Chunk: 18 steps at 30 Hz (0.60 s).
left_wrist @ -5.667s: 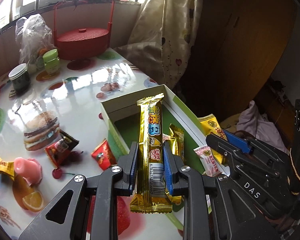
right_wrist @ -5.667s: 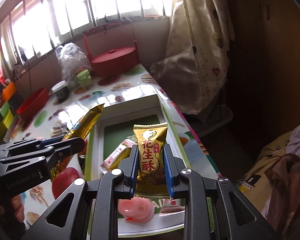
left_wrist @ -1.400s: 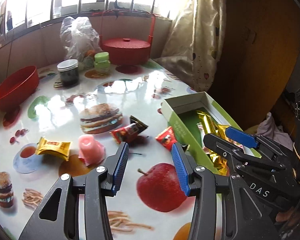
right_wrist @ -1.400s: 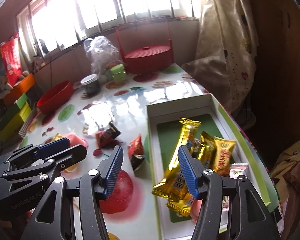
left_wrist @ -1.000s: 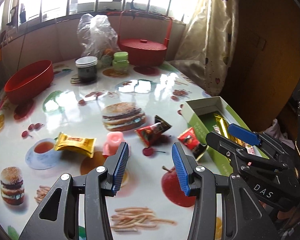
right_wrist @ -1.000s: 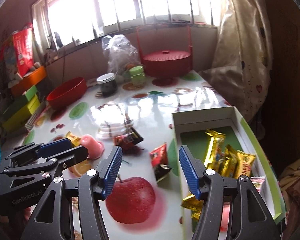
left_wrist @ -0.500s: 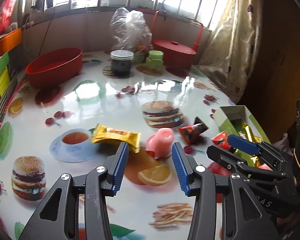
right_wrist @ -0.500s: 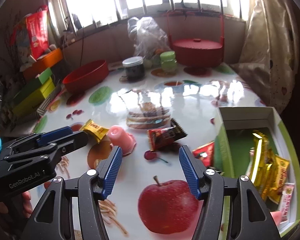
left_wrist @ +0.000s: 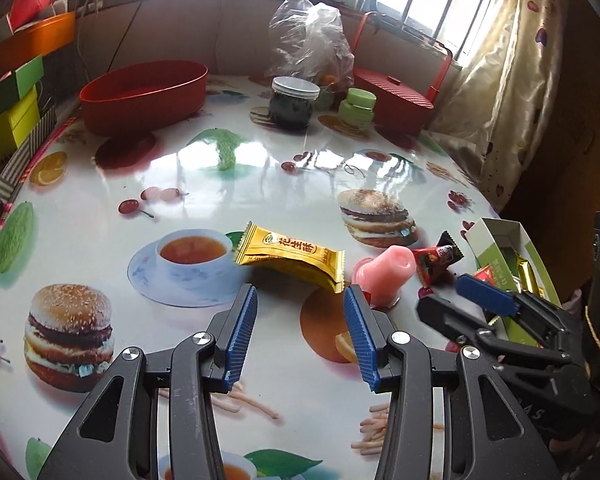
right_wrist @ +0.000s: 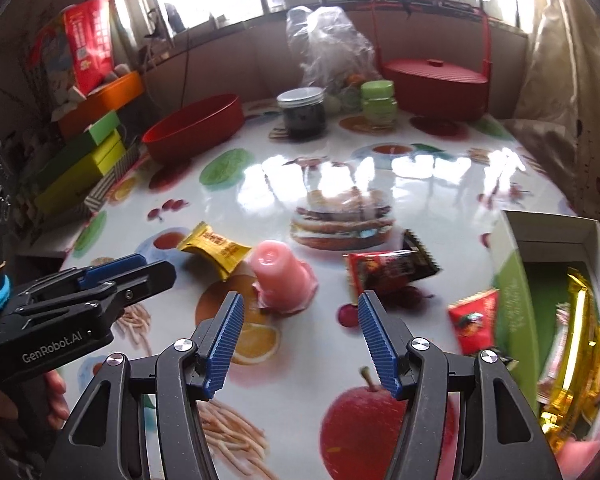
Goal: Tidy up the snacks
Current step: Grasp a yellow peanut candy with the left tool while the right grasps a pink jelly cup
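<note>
My left gripper (left_wrist: 300, 300) is open and empty, just short of a yellow peanut-candy packet (left_wrist: 290, 256) lying on the table. My right gripper (right_wrist: 300, 312) is open and empty, just short of a pink jelly cup (right_wrist: 282, 278) lying on its side. The packet (right_wrist: 214, 248) and the cup (left_wrist: 388, 274) show in both views. A red-and-black wrapped bar (right_wrist: 388, 268) and a small red packet (right_wrist: 474, 320) lie further right. The green-and-white box (right_wrist: 512, 280) at the right edge holds several gold-wrapped snacks (right_wrist: 576, 344).
At the back of the round printed table stand a red bowl (left_wrist: 144, 94), a dark jar (left_wrist: 294, 102), a green jar (left_wrist: 356, 106), a plastic bag (left_wrist: 310, 44) and a red lidded basket (left_wrist: 392, 96). Coloured boxes (right_wrist: 88, 148) are stacked off the left edge. A curtain (left_wrist: 512, 92) hangs at the right.
Both grippers let go of their snacks into the box, opened, and swung left across the table. The left now faces the yellow packet, the right the pink cup.
</note>
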Tool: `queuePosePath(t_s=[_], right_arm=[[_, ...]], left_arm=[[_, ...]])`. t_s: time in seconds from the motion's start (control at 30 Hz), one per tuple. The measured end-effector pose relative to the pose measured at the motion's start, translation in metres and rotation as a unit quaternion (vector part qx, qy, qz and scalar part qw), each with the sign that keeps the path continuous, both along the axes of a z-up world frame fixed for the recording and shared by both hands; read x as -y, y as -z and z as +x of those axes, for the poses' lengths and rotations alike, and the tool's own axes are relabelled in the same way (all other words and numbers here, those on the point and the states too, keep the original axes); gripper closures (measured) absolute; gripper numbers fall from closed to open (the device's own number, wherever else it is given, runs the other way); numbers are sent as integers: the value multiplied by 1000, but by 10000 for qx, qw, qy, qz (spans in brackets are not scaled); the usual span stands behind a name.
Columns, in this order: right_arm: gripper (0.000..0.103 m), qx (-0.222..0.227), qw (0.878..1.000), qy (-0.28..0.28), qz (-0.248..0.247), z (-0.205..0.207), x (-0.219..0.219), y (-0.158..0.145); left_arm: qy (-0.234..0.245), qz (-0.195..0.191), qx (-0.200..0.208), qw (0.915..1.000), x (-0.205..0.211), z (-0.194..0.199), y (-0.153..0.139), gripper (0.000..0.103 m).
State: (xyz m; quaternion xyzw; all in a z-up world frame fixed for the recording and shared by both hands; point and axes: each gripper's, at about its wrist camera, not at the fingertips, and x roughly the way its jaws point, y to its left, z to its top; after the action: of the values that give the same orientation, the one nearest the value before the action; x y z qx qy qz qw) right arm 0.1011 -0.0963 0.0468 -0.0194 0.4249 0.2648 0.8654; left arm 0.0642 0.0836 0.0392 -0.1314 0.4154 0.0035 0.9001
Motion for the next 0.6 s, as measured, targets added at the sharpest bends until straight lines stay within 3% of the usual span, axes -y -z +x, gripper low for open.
queuePosePath(t_s=[0.6], right_arm=[[43, 42, 9997, -52, -222, 24, -28, 21]], left_arm=[[-24, -639, -234, 9977, -25, 23, 23, 57]])
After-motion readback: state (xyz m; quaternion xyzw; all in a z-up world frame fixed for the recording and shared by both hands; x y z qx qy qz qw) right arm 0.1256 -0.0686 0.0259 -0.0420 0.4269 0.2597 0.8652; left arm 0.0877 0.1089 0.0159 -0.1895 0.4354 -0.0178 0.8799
